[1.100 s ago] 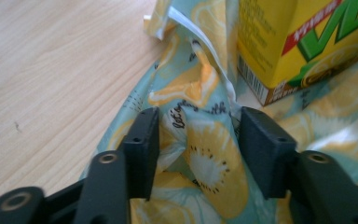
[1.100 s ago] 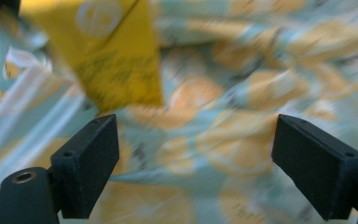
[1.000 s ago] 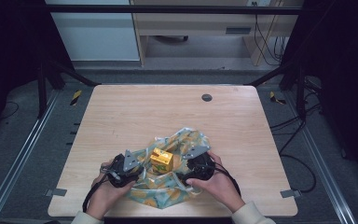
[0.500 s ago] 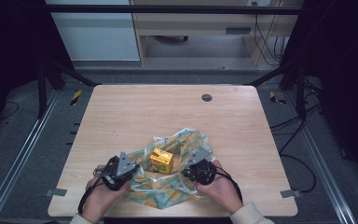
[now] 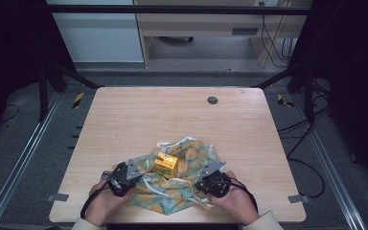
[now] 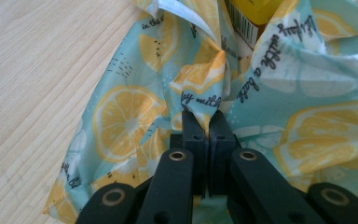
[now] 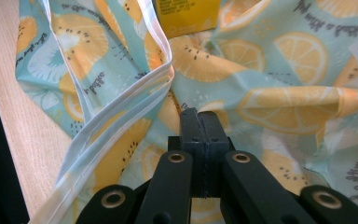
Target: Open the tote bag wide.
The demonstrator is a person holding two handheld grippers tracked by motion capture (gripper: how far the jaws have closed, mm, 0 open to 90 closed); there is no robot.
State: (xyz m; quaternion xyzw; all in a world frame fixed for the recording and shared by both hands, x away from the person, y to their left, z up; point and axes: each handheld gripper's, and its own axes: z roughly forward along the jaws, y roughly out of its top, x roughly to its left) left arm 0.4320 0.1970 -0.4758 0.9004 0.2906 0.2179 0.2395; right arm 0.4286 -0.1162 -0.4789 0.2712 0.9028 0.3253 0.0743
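Lying crumpled on the near half of the wooden table [image 5: 139, 120]: one lemon-print cloth [image 5: 187, 163], pale teal with yellow citrus slices, black script lettering and a white-edged hem. All positions below are given relative to this cloth.

Item: yellow carton [image 5: 166, 164]. Stands upright on the cloth, near its middle, with folds of fabric raised around its base. In the left gripper view a barcode panel of the carton [image 6: 244, 25] shows between two folds.

Item: left gripper [image 5: 133, 171]. At the cloth's left edge, held in the person's left hand [image 5: 101, 203], which rests just off the cloth's near-left corner. In the left gripper view its jaws are drawn together on a bunched fold of the cloth [image 6: 200, 88], the fabric rising from between the tips [image 6: 207, 122].

Item: right gripper [image 5: 210, 171]. At the cloth's right edge, held in the right hand [image 5: 237, 203] just beyond the near-right corner. In the right gripper view the jaws stand closed with tips [image 7: 199, 120] pressed into the fabric; a pinch of cloth appears caught between them. The white hem strip [image 7: 121, 112] loops just left of the jaws there.

Item: round dark grommet [image 5: 212, 100]. Set in the tabletop, well beyond the cloth toward the far edge.

Item: black cables [image 5: 239, 184]. Trail from the grippers back past the cloth's near edge.
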